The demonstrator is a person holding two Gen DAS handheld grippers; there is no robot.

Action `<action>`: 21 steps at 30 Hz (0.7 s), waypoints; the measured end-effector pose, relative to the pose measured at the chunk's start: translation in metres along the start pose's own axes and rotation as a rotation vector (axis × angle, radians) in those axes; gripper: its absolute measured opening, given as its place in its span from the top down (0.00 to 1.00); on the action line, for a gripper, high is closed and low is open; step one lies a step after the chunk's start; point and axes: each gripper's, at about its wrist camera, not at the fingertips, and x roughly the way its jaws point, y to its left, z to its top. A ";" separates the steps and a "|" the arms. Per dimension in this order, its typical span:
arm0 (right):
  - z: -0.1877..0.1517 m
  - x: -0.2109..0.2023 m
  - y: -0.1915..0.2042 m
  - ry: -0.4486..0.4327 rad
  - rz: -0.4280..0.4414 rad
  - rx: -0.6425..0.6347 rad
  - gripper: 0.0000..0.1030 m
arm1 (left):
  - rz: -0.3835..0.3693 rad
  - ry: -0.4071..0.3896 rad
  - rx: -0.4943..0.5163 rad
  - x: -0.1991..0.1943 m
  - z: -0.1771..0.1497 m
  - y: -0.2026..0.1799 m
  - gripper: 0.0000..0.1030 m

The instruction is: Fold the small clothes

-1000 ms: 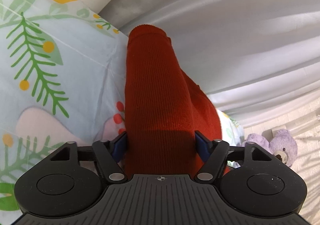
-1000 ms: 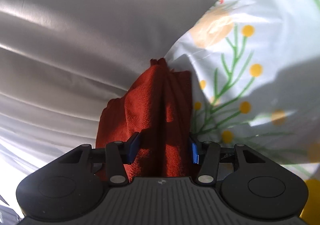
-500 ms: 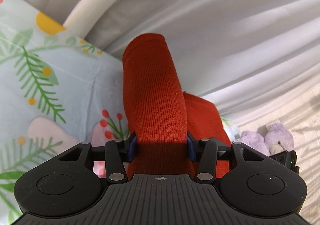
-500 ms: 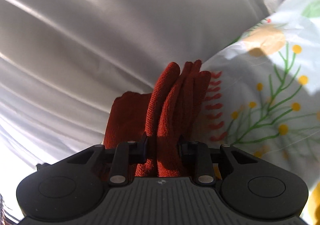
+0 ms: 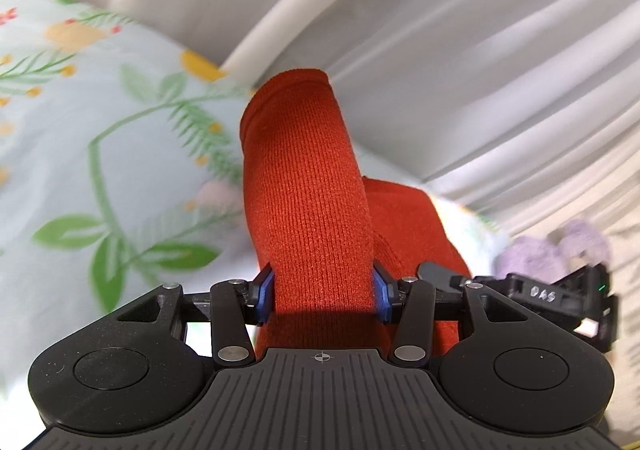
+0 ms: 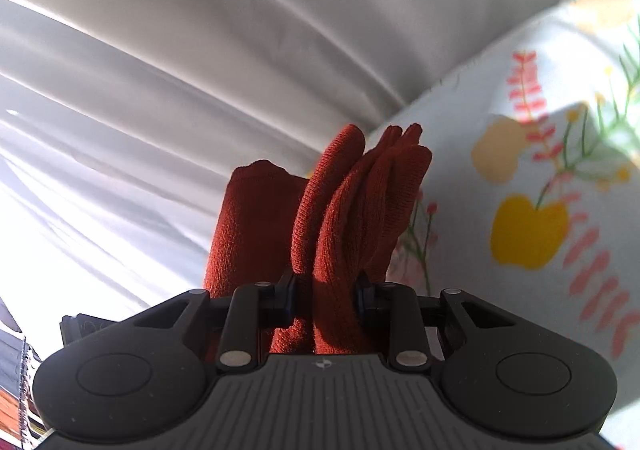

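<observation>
A small red knit garment (image 5: 308,202) is held up off the floral sheet (image 5: 100,170). My left gripper (image 5: 323,292) is shut on a flat, wide band of it that stands up past the blue pads (image 5: 265,296). My right gripper (image 6: 325,294) is shut on a bunched, pleated part of the same red garment (image 6: 352,210), with another flap of it hanging to the left. The right gripper's body shows at the right edge of the left wrist view (image 5: 560,296).
White curtain folds (image 6: 200,50) fill the background behind the garment. A purple plush toy (image 5: 560,246) lies at the right in the left wrist view. A pale floral sheet (image 6: 540,210) lies at the right in the right wrist view.
Both grippers have closed on the red garment and lifted it off the sheet. The views have tilted up toward the curtain, and the right gripper has come into the left wrist view.
</observation>
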 end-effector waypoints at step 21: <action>-0.136 -0.042 -0.013 -0.119 -0.110 0.091 0.43 | 0.406 -0.140 0.340 -0.035 -0.153 -0.023 0.28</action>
